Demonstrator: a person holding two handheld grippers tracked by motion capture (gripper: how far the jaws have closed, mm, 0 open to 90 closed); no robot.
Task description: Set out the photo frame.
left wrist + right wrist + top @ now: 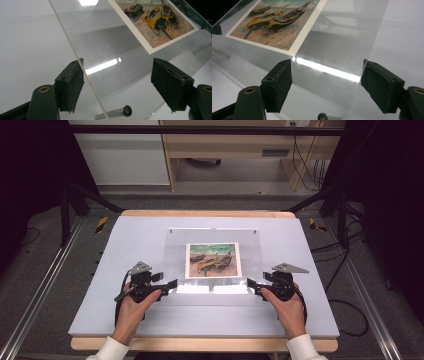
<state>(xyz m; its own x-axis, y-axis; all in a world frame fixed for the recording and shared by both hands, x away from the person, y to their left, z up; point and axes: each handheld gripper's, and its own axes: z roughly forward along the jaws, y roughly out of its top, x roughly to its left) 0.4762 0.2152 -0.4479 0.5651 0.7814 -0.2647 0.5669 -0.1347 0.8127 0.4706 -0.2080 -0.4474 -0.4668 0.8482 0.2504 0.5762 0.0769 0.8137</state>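
Observation:
A clear acrylic sheet (175,245) lies over a print of beached boats (213,260) in the middle of a pale grey board (125,240). My left gripper (172,284) is at the sheet's near left corner and my right gripper (250,284) at its near right corner. In the left gripper view the sheet (112,45) passes between the jaws of the left gripper (117,82); its edge runs by one pad and the other pad stands apart. In the right gripper view the sheet (342,37) likewise lies between the spread pads of the right gripper (327,82). The print (152,20) (277,22) shows through the sheet.
A small metal pin (125,111) (322,116) sits under the sheet near each held corner. The board rests on a wooden table (200,344). Black frame posts (65,205) flank the table, and cables (345,310) trail on the floor at right.

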